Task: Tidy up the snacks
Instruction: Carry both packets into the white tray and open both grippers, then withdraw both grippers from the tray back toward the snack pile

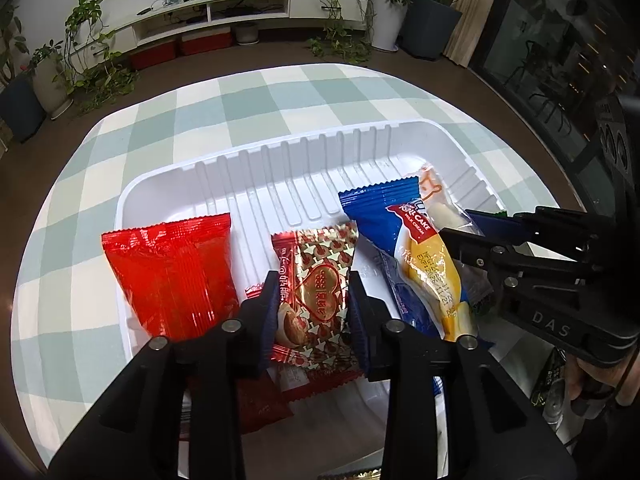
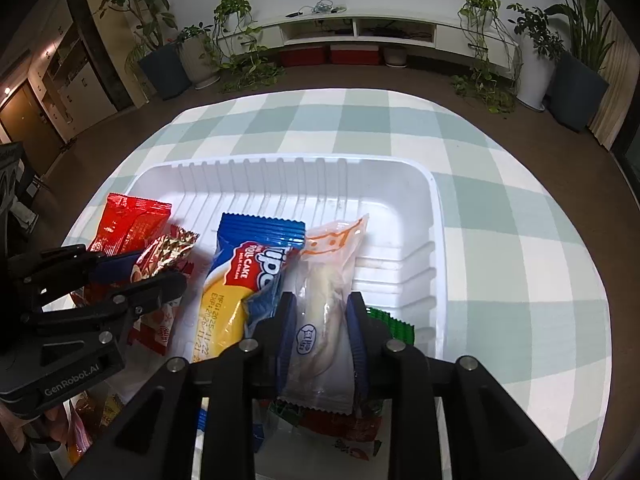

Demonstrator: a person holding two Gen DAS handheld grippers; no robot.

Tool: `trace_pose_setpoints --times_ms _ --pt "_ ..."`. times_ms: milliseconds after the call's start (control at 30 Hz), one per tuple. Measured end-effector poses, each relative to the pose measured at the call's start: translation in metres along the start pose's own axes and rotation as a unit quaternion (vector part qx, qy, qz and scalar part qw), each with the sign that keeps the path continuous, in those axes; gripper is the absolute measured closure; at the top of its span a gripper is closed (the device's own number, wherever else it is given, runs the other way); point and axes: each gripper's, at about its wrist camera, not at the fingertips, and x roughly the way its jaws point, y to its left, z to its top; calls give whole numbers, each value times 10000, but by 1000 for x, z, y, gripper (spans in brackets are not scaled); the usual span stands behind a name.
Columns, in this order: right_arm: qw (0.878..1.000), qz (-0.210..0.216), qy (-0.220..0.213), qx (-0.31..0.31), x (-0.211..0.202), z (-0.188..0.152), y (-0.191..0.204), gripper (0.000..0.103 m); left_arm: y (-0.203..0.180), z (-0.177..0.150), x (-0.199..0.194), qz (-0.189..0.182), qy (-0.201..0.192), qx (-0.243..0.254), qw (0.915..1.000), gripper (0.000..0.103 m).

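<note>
Left jaws loosely straddle heart packet [image 1: 316, 292]; right jaws loosely straddle clear packet [image 2: 320, 328]

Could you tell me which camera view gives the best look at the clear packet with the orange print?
The right wrist view: the clear packet lies centred between the right tongs, its full length visible. In the left wrist view, the packet shows only its far end, behind the blue roll cake packet and the right tongs.

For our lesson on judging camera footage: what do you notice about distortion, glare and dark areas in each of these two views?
Left wrist view: fisheye bends the checked tablecloth into a curve, glare streaks the red packet, and the corners fall black. Right wrist view: the same bulging, the white tray nearly bleached out by bright light, and the room behind dim.
</note>
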Motion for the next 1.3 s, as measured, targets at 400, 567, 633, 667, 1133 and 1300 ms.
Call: trace_pose_setpoints --times_ms 400,567,633,667,1133,1300 --pt "9992 -50 -383 88 -37 -6 0 47 6 -11 -63 27 -516 -96 9986 23" --pt "9896 598 -1161 596 -104 -17 -9 12 19 -38 -121 -55 -939 -305 9951 0" --pt "9816 915 -1445 851 -126 -28 -15 0 23 -53 -139 -115 -1102 -350 9932 0" --pt "9761 1138 -1575 973 -137 -35 -18 0 24 -63 -150 -102 -1206 -359 9920 0" --pt "9478 1729 -1775 2004 -196 -199 -7 0 45 -227 -163 122 -542 -1573 9860 1" --pt "9554 1471 -1646 1959 -198 -234 5 3 32 -229 -155 249 -477 -1368 9891 1"
